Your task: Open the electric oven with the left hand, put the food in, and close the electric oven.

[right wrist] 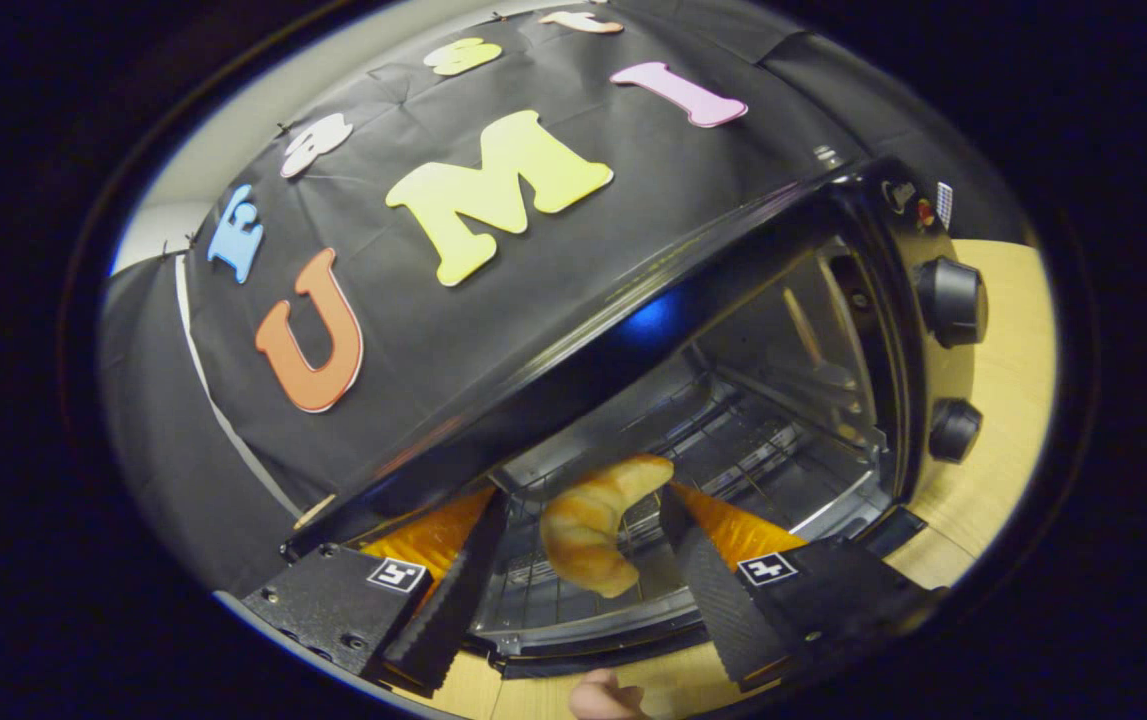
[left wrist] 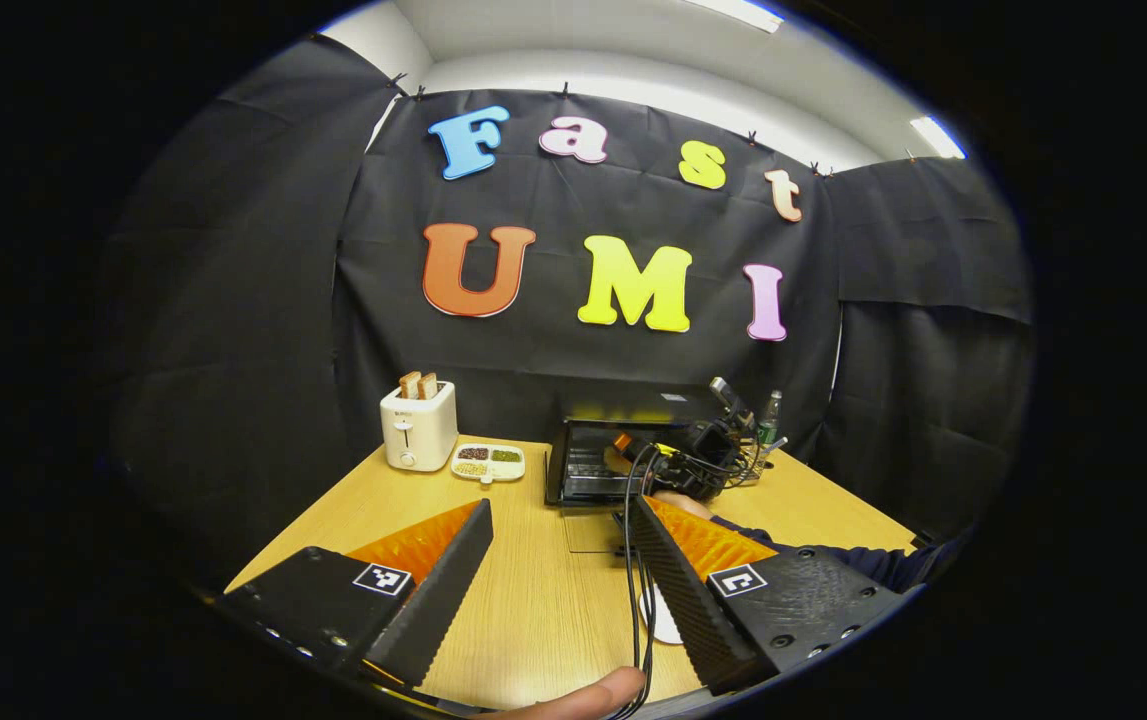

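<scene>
Right gripper [right wrist: 573,560]: fingers spread wide at the mouth of the black electric oven [right wrist: 793,330]; they flank the golden-brown croissant [right wrist: 588,530] with a gap on each side, so nothing is clamped.
Croissant: lies on the wire rack [right wrist: 733,440] just inside the oven's front edge, curved, one tip pointing deeper into the cavity. Judged as already set down, since neither finger touches it.
Oven door: dropped open and flat toward the table; in the left gripper view the oven [left wrist: 623,440] sits mid-table with its glass door [left wrist: 593,525] lying forward, which leaves the cavity free for loading.
Right gripper, far view: seen from the left gripper view it reaches into the oven opening [left wrist: 693,465], a hand and dark sleeve [left wrist: 833,555] behind it, cables trailing over the light wooden table [left wrist: 533,600].
Left gripper [left wrist: 558,570]: fingers apart, empty, held low over the table well back from the oven; likely parked clear so the right one has room, and placed facing the door for closing.
Bystanders: white toaster with two bread slices [left wrist: 418,425] and white divided dish of grains [left wrist: 488,461], well left of the oven, not involved.
Step judged: food in; door not yet closed.
Risk: croissant near the front edge may foul the door.
</scene>
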`<state>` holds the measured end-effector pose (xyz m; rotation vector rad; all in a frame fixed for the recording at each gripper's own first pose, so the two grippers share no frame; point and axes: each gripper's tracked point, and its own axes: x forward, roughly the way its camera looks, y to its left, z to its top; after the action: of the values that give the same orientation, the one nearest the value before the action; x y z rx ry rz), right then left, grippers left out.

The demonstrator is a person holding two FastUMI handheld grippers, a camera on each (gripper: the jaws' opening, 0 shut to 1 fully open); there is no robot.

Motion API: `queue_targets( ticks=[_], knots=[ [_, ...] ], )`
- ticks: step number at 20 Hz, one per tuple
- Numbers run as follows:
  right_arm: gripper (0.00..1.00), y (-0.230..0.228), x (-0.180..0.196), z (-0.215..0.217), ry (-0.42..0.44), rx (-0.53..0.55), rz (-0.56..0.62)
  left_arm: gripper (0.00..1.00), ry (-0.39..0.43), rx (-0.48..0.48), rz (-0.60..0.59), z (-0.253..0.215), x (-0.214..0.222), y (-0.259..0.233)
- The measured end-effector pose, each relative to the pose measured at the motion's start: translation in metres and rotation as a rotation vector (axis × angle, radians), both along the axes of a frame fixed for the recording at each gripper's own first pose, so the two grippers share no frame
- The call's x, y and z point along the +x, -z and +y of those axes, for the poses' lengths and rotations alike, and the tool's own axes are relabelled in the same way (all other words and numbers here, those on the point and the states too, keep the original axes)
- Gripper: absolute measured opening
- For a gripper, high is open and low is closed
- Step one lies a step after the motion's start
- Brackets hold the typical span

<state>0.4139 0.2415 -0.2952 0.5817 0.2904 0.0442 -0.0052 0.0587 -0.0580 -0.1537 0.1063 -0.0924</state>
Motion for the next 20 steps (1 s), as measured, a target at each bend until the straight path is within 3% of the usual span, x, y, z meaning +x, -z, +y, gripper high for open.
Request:
queue_targets(
  ticks=[1, 3, 4, 9, 11, 16, 18, 20],
  knots=[
    [0.93, -0.001, -0.01, -0.002, -0.005, -0.011, 0.008, 0.92, -0.005, -0.001, -0.006, 0.0, -0.001, -0.001],
    [0.93, -0.009, -0.031, -0.008, -0.023, -0.018, 0.011, 0.92, -0.007, -0.001, -0.018, -0.001, -0.004, -0.002],
    [0.98, -0.015, -0.042, -0.011, -0.043, -0.02, 0.004, 0.92, -0.016, 0.0, -0.023, -0.001, -0.004, -0.003],
    [0.94, -0.049, -0.104, -0.035, -0.144, -0.156, -0.011, 0.92, -0.027, 0.012, -0.008, -0.01, 0.001, 0.008],
    [0.98, -0.079, -0.127, -0.053, -0.145, -0.233, -0.093, 0.92, -0.018, 0.013, 0.008, -0.019, 0.008, 0.015],
    [0.94, -0.154, -0.192, -0.104, -0.135, -0.387, -0.227, 0.92, 0.004, 0.015, 0.055, -0.041, 0.03, 0.032],
    [1.0, -0.179, -0.212, -0.128, -0.109, -0.462, -0.26, 0.92, 0.0, 0.009, 0.06, -0.047, 0.043, 0.036],
    [0.94, -0.196, -0.23, -0.148, -0.092, -0.496, -0.263, 0.92, 0.029, -0.007, 0.072, -0.065, 0.053, 0.044]
  ],
)
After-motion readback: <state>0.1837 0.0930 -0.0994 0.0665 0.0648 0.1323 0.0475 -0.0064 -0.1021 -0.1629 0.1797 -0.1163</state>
